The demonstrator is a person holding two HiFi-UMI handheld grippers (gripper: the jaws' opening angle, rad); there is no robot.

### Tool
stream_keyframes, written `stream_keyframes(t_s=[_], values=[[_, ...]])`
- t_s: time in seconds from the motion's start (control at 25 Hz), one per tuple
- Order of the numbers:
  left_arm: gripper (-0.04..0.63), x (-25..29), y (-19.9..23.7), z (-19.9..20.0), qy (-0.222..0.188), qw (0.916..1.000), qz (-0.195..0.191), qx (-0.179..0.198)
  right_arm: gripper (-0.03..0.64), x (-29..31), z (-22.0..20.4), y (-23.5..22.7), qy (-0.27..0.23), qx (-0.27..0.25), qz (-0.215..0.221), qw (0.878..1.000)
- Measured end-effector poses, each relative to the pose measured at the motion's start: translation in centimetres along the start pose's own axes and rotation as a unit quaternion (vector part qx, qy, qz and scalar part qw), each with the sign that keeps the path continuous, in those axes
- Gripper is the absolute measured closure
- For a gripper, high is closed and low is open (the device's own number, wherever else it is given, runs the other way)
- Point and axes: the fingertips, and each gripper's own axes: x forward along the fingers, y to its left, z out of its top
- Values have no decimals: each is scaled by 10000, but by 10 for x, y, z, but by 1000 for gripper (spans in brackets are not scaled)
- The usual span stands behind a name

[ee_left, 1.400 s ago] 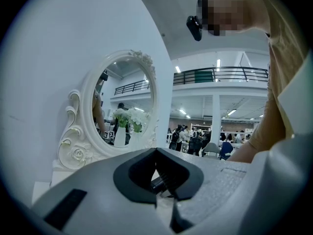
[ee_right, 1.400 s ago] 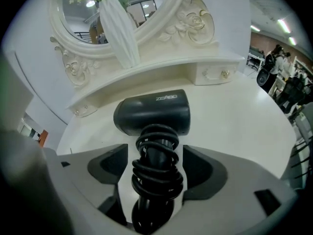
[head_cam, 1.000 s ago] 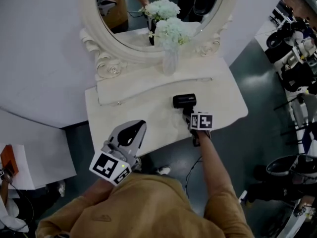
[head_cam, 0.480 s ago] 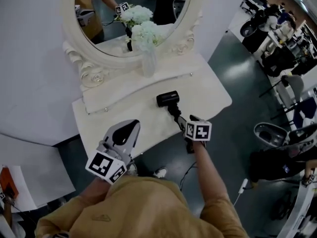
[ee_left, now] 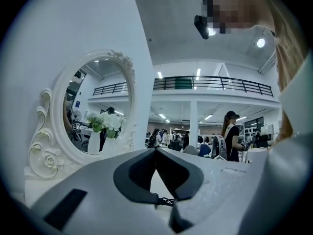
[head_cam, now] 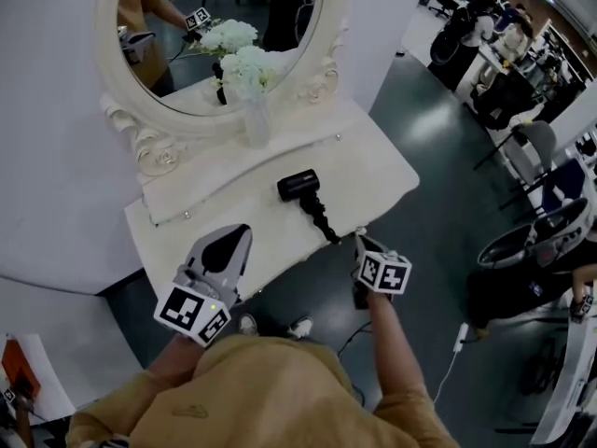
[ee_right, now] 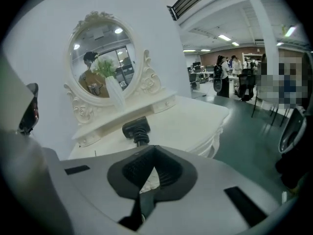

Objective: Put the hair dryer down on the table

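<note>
Two tools, both pressed together and empty: the left tool [head_cam: 235, 236] hangs at the front-left edge of the tabletop [head_cam: 373, 171]. The right tool [head_cam: 359, 239], whose jaws have just been closing with nothing between them, hangs off the front edge above the floor [head_cam: 438, 157]. The black hair dryer [head_cam: 298, 186] lies on the tabletop, apart from both, its coiled cord [head_cam: 320, 220] trailing toward the front edge. Behind it stand a vase of white flowers [head_cam: 252, 110] and an oval mirror [head_cam: 187, 35]. The right gripper view shows the dryer straight ahead past its jaws. The left gripper view shows only a dark coiled bit, plus people [ee_left: 231, 133] in a hall beyond.
</note>
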Motion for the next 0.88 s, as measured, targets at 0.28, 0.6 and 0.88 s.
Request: stream_keyframes(t_s=[0.28, 0.6, 0.88], values=[[592, 5, -3, 16, -148, 9998, -70, 96, 614, -74, 37, -36, -1067, 511, -373, 9923], [592, 9, -3, 32, -331, 9992, -116, 185, 614, -162, 112, -23, -2397, 391, -283, 9697], [592, 2, 5, 49, -494, 9985, -3, 252, 614, -226, 155, 4, -3177, -290, -372, 9470]])
